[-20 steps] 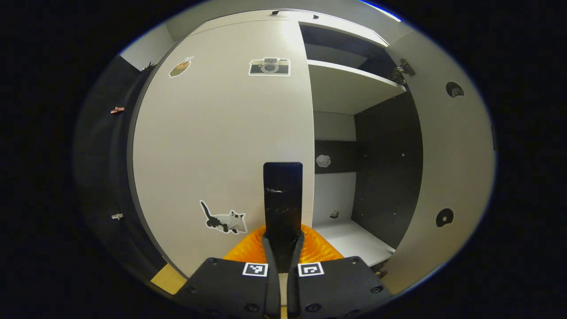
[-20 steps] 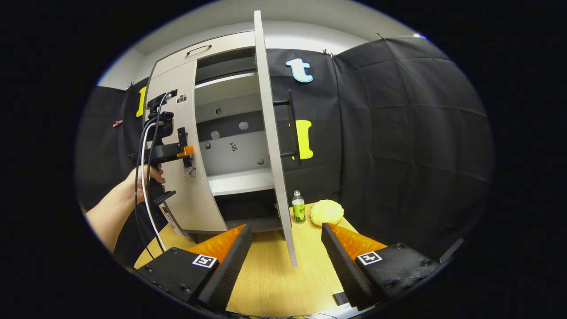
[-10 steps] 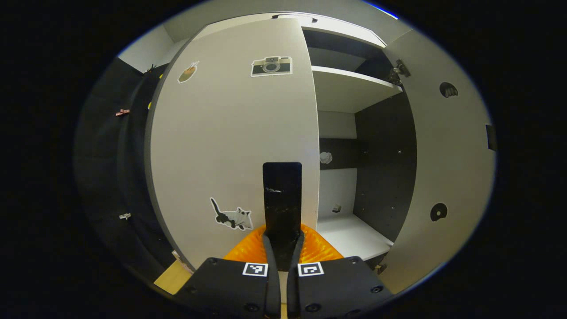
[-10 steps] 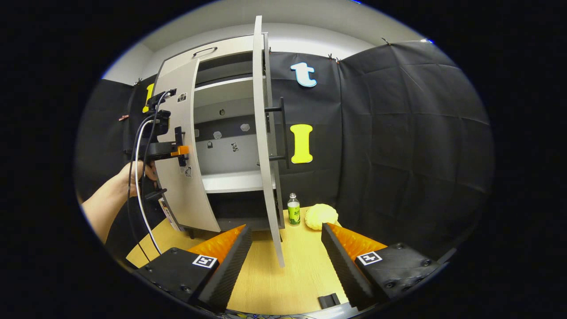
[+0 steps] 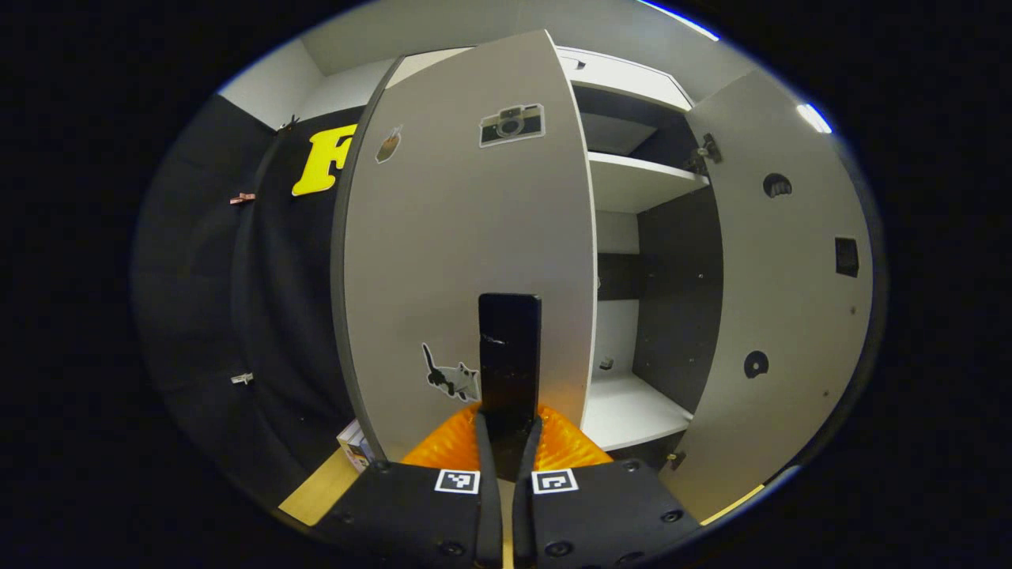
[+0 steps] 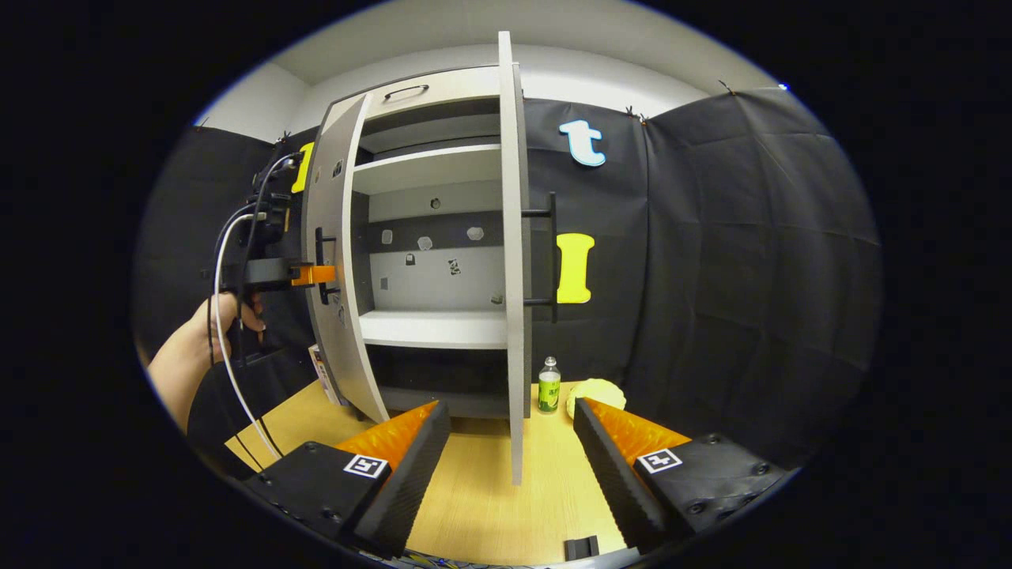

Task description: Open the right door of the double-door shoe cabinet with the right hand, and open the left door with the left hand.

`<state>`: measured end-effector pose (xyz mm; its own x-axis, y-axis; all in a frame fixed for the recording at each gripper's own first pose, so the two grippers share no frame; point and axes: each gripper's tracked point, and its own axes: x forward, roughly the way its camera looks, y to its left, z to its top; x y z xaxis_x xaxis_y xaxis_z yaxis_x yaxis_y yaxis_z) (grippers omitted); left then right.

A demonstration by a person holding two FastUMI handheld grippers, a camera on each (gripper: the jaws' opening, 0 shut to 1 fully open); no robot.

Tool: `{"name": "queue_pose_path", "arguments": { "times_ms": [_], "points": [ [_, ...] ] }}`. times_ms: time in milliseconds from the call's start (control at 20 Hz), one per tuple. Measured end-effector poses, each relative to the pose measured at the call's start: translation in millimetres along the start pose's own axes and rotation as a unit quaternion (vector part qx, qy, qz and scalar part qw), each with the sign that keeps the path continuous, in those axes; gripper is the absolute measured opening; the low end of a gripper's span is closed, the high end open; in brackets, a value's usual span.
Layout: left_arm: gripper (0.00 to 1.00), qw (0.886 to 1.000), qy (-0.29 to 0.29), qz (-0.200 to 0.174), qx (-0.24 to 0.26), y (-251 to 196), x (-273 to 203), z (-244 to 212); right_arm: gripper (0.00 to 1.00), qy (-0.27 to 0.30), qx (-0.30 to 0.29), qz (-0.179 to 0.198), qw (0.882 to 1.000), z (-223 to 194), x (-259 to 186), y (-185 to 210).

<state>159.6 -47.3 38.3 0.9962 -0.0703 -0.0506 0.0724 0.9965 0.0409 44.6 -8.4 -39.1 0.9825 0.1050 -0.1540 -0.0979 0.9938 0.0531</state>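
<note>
Beside my shoe cabinet [image 6: 431, 261] I count two open doors [image 6: 514, 237], one bottle [image 6: 549, 386], one yellow sponge [image 6: 597, 393].

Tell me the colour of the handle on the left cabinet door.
Black. The handle on the light grey left door shows best in the left gripper view, clamped between the left gripper fingers.

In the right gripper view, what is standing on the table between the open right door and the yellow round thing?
A small green bottle stands there in the right gripper view, upright on the wooden table, just beyond the right door and beside the yellow round thing.
</note>
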Motion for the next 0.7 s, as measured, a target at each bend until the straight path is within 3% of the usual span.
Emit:
{"name": "queue_pose_path", "arguments": {
  "times_ms": [450,700],
  "points": [
    [0.10,0.998,-0.012,-0.053,0.022,47.0,-53.1,-2.4,0.99,-0.019,0.012,-0.025,0.999,-4.5,-0.4,77.1],
    [0.10,0.997,-0.022,-0.059,0.032,80.2,-74.2,-4.8,0.99,-0.024,0.012,-0.026,0.999,-11.8,2.4,112.5]
  ]
}}
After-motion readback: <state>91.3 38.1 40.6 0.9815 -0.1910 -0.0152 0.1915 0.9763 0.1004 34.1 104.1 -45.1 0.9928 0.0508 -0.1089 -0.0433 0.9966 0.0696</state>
